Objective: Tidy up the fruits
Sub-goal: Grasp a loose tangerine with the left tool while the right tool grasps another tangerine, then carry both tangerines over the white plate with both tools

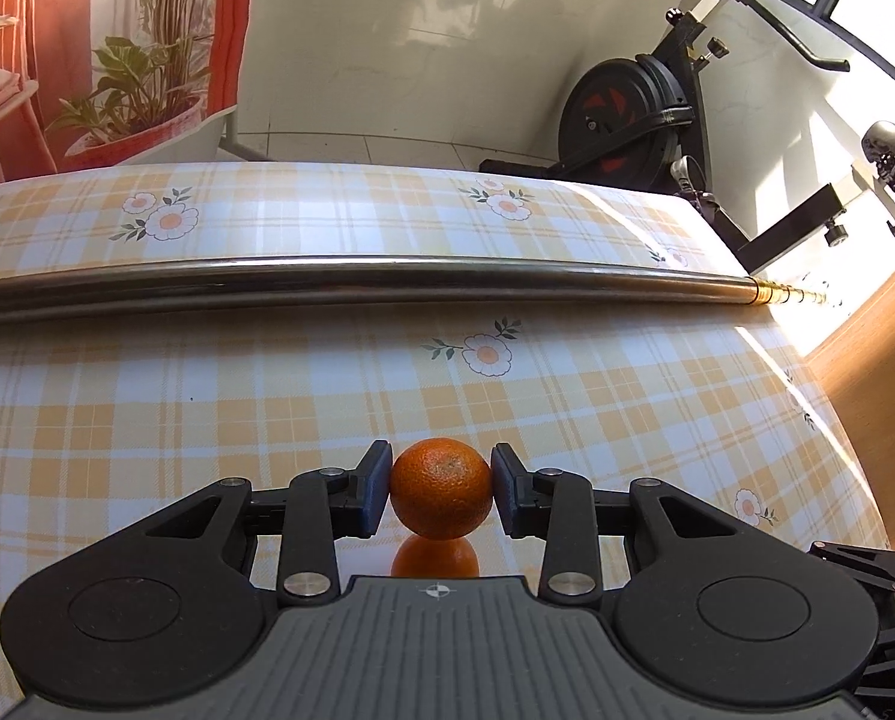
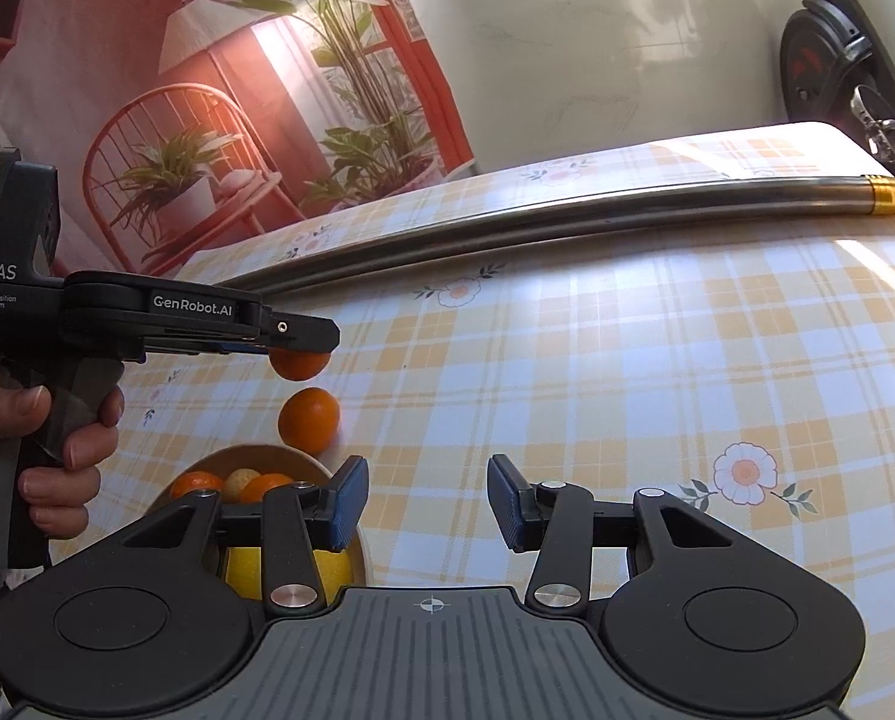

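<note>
In the left wrist view, the left gripper pinches a small orange between its two dark pads, one pad pressed against each side. The fruit hangs above the table, which wears a yellow checked cloth with daisies. A long metal rod lies across the cloth farther back. The grip sits near the widest part of a round, smooth fruit, so I judge it could roll or squirt out if the squeeze slackens or the gripper tilts sharply.

In the right wrist view, the right gripper is spread wide with nothing between its fingers, low over the cloth. To its left a hand holds the left gripper by its handle, and the carried orange shows beneath that gripper's tip. A second orange rests on the cloth just below it, near the far rim of a bowl. The bowl already holds several oranges and a lemon, partly hidden by the right gripper. A careless drop could bounce off that pile, or knock the loose orange rolling toward the table edge.
</note>
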`<state>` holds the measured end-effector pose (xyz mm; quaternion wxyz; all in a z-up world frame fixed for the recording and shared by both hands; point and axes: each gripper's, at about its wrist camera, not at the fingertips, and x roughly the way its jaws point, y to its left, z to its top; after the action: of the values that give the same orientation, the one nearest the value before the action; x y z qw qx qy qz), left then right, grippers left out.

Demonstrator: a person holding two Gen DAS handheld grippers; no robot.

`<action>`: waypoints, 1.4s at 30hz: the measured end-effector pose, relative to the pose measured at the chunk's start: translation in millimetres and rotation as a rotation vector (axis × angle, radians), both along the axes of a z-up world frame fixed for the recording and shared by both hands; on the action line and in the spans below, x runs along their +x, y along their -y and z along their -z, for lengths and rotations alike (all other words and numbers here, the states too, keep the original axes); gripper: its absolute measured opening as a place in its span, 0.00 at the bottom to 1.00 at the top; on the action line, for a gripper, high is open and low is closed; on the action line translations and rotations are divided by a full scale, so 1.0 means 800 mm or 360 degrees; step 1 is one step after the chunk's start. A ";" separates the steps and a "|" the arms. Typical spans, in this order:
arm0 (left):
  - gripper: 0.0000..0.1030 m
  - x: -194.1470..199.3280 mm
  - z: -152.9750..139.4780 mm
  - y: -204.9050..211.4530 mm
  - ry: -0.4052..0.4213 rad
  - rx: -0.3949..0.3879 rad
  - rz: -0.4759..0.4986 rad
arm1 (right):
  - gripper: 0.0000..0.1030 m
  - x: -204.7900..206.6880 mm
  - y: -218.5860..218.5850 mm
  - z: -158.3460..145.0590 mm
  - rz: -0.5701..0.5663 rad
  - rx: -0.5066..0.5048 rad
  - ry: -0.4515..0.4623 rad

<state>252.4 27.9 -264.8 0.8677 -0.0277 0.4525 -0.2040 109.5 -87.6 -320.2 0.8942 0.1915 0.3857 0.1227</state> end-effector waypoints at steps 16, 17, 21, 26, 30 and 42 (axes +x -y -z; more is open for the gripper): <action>0.37 -0.131 -0.041 -0.119 0.0212 -0.0133 -0.0194 | 0.38 0.093 -0.103 -0.015 -0.0320 -0.0100 -0.0038; 0.37 -0.136 -0.041 -0.123 0.0218 -0.0148 -0.0212 | 0.38 0.099 -0.109 -0.014 -0.0325 -0.0116 -0.0056; 0.37 -0.147 -0.042 -0.134 0.0241 -0.0171 -0.0245 | 0.38 0.113 -0.122 -0.005 -0.0303 -0.0172 -0.0143; 0.37 -0.152 -0.039 -0.138 0.0241 -0.0220 -0.0260 | 0.34 0.119 -0.123 0.012 -0.0265 -0.0155 -0.0261; 0.37 -0.154 -0.034 -0.137 0.0228 -0.0243 -0.0258 | 0.33 0.118 -0.124 0.014 -0.0243 -0.0152 -0.0263; 0.37 -0.166 -0.033 -0.126 0.0211 -0.0244 -0.0170 | 0.33 0.051 -0.101 -0.034 -0.0158 -0.0046 -0.0031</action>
<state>119.9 128.8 -238.5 0.9007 -0.1046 0.3750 -0.1929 150.1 -7.1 -292.7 0.8858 0.1603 0.4053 0.1594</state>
